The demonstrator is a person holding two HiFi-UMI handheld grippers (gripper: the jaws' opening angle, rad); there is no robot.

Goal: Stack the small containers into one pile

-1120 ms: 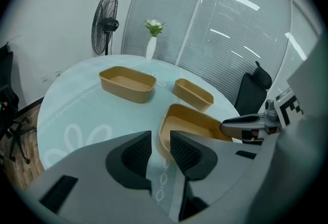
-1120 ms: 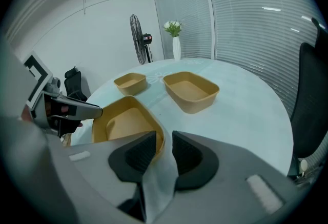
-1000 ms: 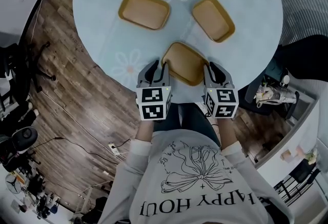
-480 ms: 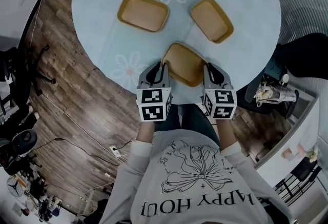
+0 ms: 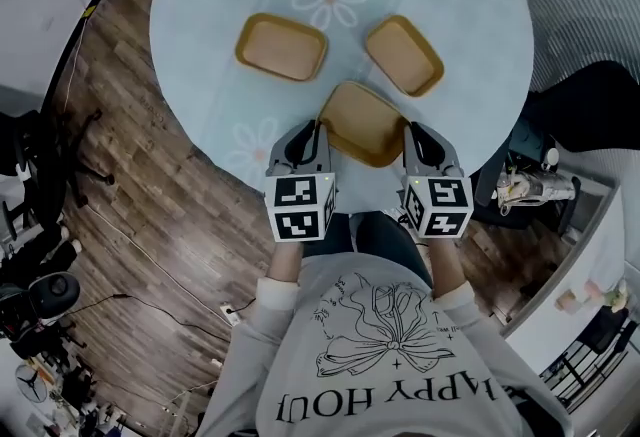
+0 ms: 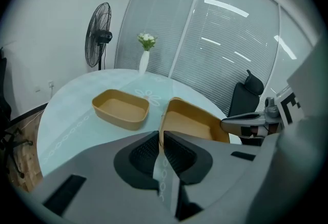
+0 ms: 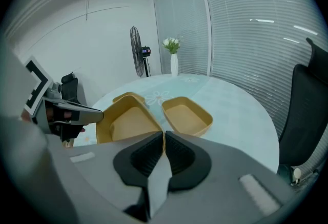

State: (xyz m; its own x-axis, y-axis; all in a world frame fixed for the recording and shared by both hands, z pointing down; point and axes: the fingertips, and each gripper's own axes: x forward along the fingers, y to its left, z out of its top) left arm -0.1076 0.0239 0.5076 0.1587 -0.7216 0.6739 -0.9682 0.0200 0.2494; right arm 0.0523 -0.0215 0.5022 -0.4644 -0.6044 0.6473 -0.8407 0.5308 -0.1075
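Three tan containers are on or over the round pale-blue table (image 5: pixel 200 15). The near container (image 5: pixel 362 122) hangs tilted just above the table, between my two grippers. My left gripper (image 5: pixel 316 131) is shut on its left rim (image 6: pixel 161 130); its jaws have just been closing on that thin wall. My right gripper (image 5: pixel 409 133) is shut on the right rim (image 7: pixel 162 136), its jaws likewise just closed. A second container (image 5: pixel 282 46) rests at the back left and a third container (image 5: pixel 404 54) at the back right. Both are empty.
The table edge lies close to my body, with wood floor (image 5: pixel 130 195) to the left. A standing fan (image 6: pixel 100 33) and a vase of flowers (image 6: pixel 145 56) are beyond the table. A black office chair (image 7: pixel 307 115) stands at the right.
Both grippers have closed on the near container's rims and risen with it. The container has come off the table and sits nearer the other two in the head view.
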